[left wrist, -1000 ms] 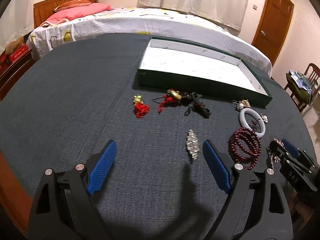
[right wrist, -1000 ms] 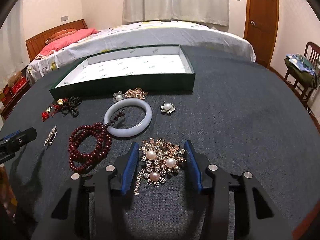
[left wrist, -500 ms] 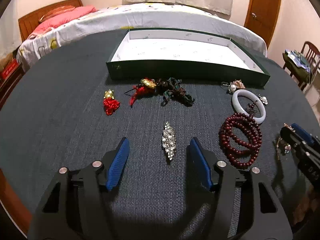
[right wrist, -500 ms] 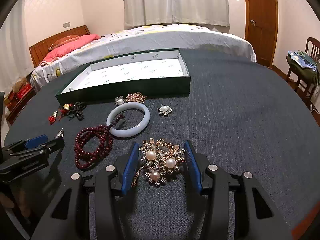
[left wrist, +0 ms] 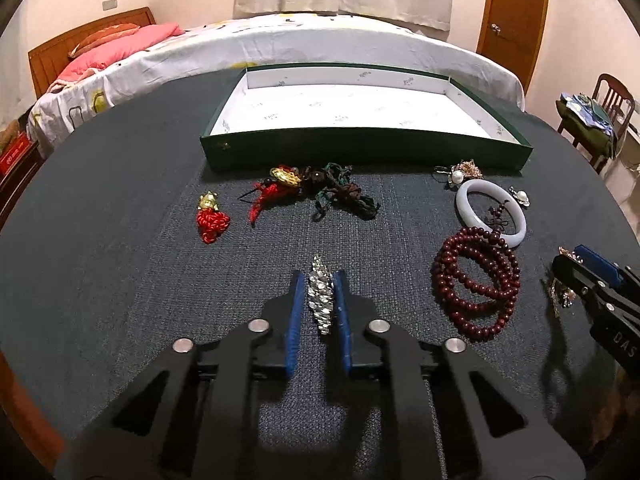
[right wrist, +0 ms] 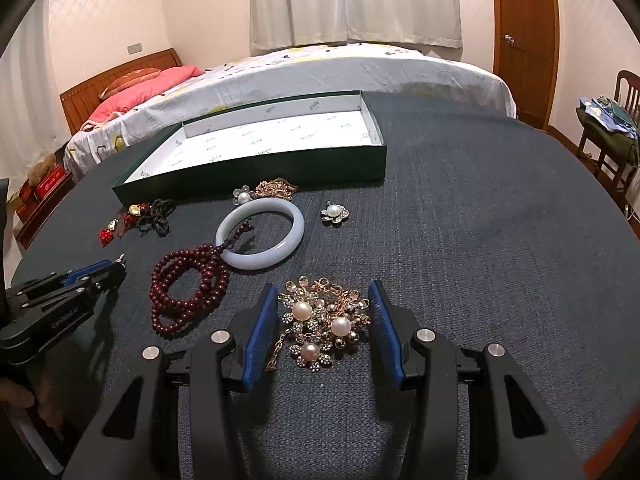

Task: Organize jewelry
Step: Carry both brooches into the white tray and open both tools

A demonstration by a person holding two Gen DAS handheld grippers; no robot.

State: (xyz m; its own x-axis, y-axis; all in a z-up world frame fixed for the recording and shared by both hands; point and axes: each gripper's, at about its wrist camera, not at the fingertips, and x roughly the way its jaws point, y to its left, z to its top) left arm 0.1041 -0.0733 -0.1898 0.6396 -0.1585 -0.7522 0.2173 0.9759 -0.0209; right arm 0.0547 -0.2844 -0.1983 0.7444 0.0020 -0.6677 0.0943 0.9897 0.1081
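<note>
My left gripper (left wrist: 319, 280) is shut on a silver rhinestone brooch (left wrist: 321, 298) that lies on the dark table. My right gripper (right wrist: 323, 292) is open, its fingers on either side of a gold pearl-flower brooch (right wrist: 322, 322) without touching it. A green tray with a white lining (left wrist: 360, 150) stands at the back and holds nothing. Before it lie dark red beads (left wrist: 476, 280), a white jade bangle (left wrist: 491, 212), a red knot charm (left wrist: 211, 220), a tangle of cords (left wrist: 320, 188) and small pearl pieces (right wrist: 335, 213).
The dark round table (right wrist: 480, 220) reaches its edge close behind both grippers. A bed (right wrist: 320, 68) stands beyond the table, a wooden door (right wrist: 524, 32) at the back right, and a chair with clothes (right wrist: 612, 128) at the right.
My left gripper has moved right over the silver brooch and its fingers have shut on it. My right gripper has stayed open around the pearl brooch, barely shifting.
</note>
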